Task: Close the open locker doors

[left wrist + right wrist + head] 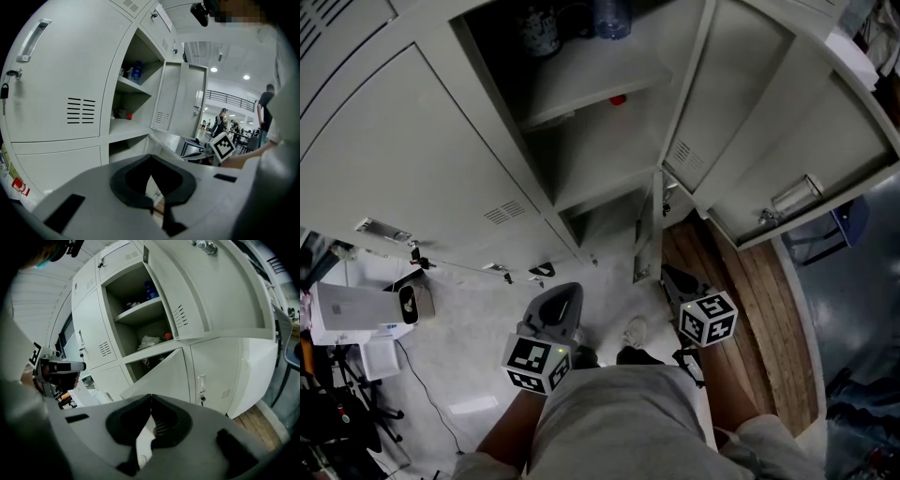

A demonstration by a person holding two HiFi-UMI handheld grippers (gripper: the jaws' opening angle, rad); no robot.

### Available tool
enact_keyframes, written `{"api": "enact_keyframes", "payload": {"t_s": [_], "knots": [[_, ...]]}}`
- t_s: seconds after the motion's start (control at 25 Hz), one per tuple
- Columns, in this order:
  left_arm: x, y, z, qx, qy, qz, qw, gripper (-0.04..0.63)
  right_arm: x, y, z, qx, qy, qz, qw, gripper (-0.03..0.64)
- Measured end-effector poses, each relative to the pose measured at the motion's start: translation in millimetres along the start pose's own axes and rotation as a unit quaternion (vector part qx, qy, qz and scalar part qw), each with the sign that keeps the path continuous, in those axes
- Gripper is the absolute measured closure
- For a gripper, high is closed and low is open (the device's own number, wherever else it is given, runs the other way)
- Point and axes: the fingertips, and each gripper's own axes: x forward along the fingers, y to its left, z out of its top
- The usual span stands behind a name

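Straight ahead, the upper locker door (787, 131) stands swung wide to the right, a flat sheet of smooth pale-grey painted steel with a slotted vent and a bright metal handle (795, 195). Below it a smaller lower door (647, 230) of the same steel hangs ajar. Inside the open compartment a plain shelf (581, 80) carries a blue translucent bottle (612, 17), and a small red object (618, 99) lies one level down. Well apart from both doors, the left gripper (564, 298) and right gripper (675, 281), matte grey with dark curved pads, have their tips pressed together on nothing. Wood-grain planks (750, 309) run along the right.
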Motion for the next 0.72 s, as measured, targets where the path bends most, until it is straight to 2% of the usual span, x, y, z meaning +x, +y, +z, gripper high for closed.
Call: {"api": "enact_keyframes", "payload": {"t_s": [0.72], "knots": [[-21,54,2,-0.010,-0.004,0.015,0.9998,0.581,51,50,9,-0.025,0.022,0.030,0.999,0.589]]}}
